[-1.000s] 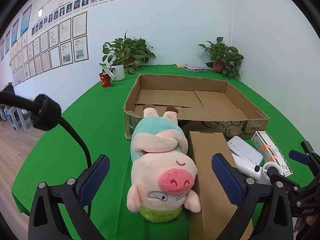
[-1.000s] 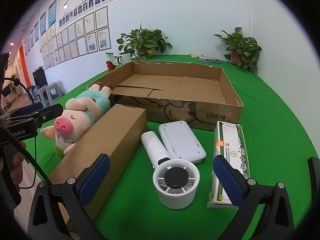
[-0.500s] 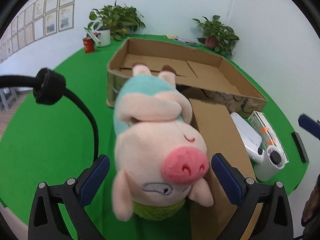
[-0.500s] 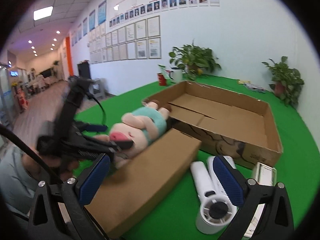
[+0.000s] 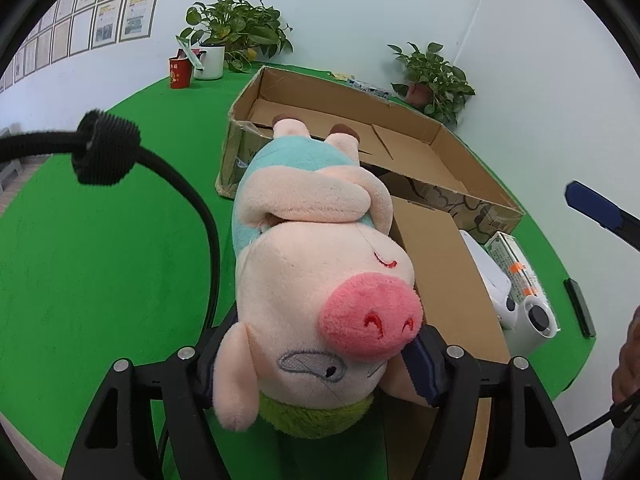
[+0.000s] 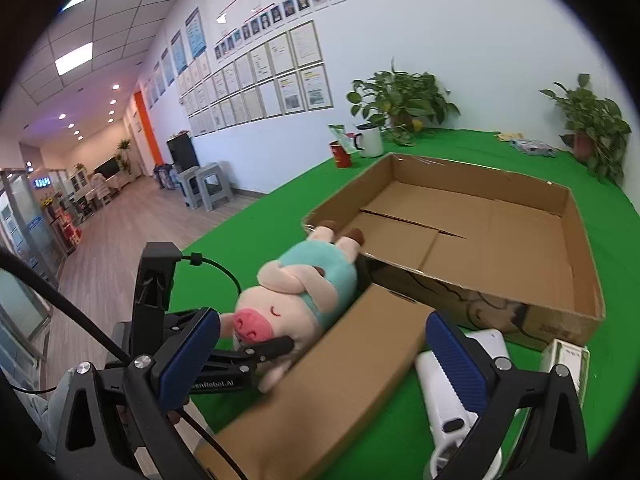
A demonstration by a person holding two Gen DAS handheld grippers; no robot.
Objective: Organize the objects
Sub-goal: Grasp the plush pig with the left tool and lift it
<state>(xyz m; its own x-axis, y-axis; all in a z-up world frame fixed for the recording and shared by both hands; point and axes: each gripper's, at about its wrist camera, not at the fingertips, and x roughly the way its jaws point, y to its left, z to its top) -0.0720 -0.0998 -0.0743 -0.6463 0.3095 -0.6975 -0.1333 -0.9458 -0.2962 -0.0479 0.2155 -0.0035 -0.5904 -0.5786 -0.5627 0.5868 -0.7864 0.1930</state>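
A pink plush pig (image 5: 320, 280) in a teal shirt lies on the green table, head toward me, feet at the rim of the open cardboard box (image 5: 404, 144). My left gripper (image 5: 316, 364) is shut on the pig's head; this shows in the right wrist view too, with the pig (image 6: 296, 300) and the left gripper (image 6: 256, 344). My right gripper (image 6: 320, 352) is open and empty above a long closed carton (image 6: 320, 392) that lies beside the pig. The cardboard box (image 6: 480, 232) holds nothing.
A white handheld fan (image 6: 448, 408), a white flat device (image 5: 492, 276) and a green-white medicine box (image 5: 516, 268) lie right of the carton. A red cup (image 5: 178, 72), white mug and potted plants (image 5: 240, 36) stand along the far wall. A black cable (image 5: 200, 216) hangs at left.
My left gripper moved onto the pig and closed on its head. My right gripper rose and swung left, from over the fan to over the long carton.
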